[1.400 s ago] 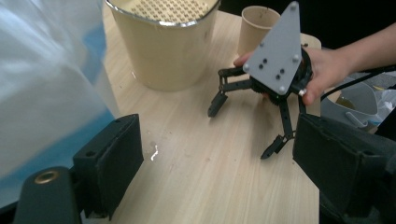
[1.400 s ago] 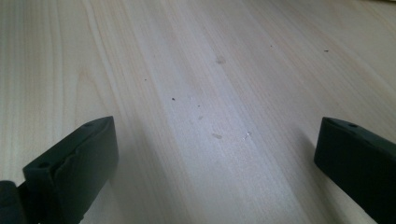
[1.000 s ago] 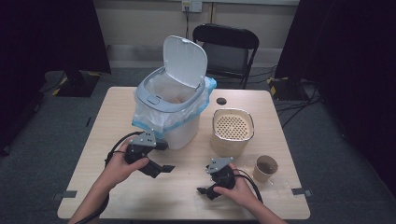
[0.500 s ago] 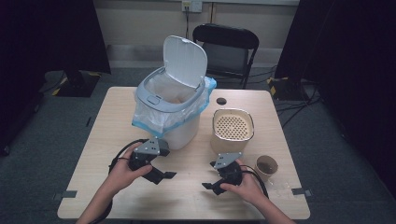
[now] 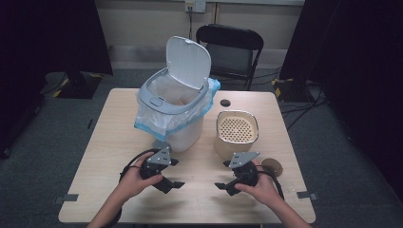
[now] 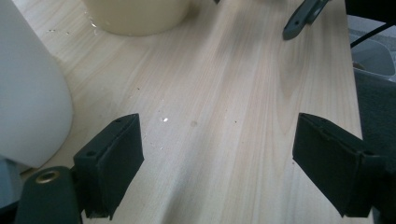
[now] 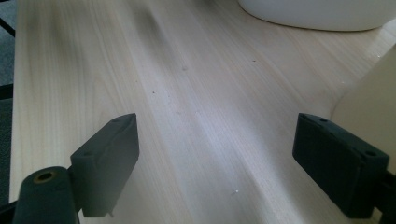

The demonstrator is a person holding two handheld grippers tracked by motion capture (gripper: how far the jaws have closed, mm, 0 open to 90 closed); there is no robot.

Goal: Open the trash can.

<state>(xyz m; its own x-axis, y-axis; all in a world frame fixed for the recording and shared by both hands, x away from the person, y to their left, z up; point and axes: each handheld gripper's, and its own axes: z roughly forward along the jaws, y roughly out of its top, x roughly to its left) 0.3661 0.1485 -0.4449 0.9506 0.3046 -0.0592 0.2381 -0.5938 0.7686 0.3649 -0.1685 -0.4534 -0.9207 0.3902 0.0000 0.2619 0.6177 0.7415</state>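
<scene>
From where I sit, my left gripper (image 5: pixel 172 176) has slid back toward the near edge of the table (image 5: pixel 109 123) over the last second; it had been close against the foot of the white bin (image 5: pixel 183 135), and now it hangs low over bare wood with its jaws spread wide and nothing between them. In the left gripper view the bin's white wall (image 6: pixel 28 102) curves past one side and the table runs empty ahead. The bin stands at the left-centre of the table, lid tipped up, its clear bag folded over the rim and hanging down the outside.

To its right is the cream tub (image 5: pixel 236 137) with the perforated insert, just beyond my right gripper (image 5: pixel 227 185). That gripper has pulled back slightly as well, and it too is wide open and empty, hovering near the table; its own view shows the tub's cream side (image 7: pixel 369 107) close by one jaw. Farther right, a small brown cup (image 5: pixel 272 166) sits near my right hand.

I read both retreats as a reset: neither tool holds anything, so whatever comes next with the bin or the tub has to begin with a fresh approach.
</scene>
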